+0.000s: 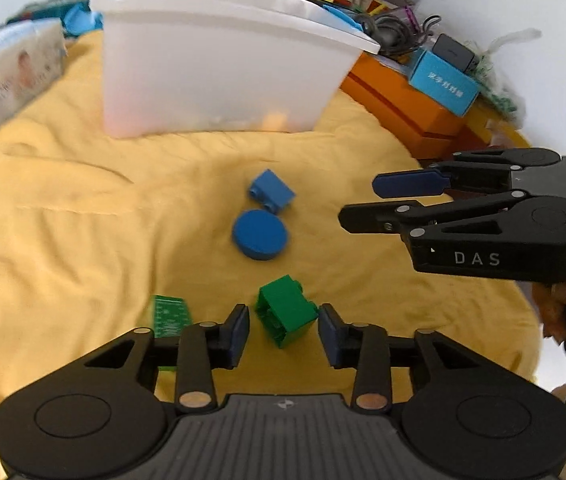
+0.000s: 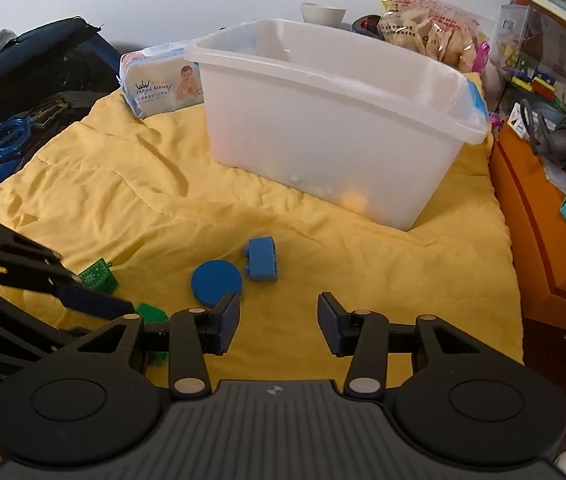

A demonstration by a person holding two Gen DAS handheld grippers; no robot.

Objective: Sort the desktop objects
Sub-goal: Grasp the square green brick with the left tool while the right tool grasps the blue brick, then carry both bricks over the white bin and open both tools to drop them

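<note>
In the left wrist view my left gripper (image 1: 285,334) is low over the yellow cloth (image 1: 83,220). Its jaws stand either side of a green brick (image 1: 287,316) that lies tilted on the cloth, and a small gap shows at the left pad. A flat green piece (image 1: 169,316) lies just left of it. Further on are a blue disc (image 1: 261,234) and a blue brick (image 1: 271,192). My right gripper (image 1: 359,200) hangs open and empty at the right. In its own view the right gripper (image 2: 279,320) is just right of the blue disc (image 2: 216,283).
A translucent white bin (image 1: 211,64) stands behind the pieces with small items showing through its wall. A wipes pack (image 1: 7,76) lies at far left. Orange boxes (image 1: 403,108) with a blue carton (image 1: 443,84) and cables line the right edge. A dark bag (image 2: 23,80) borders the cloth.
</note>
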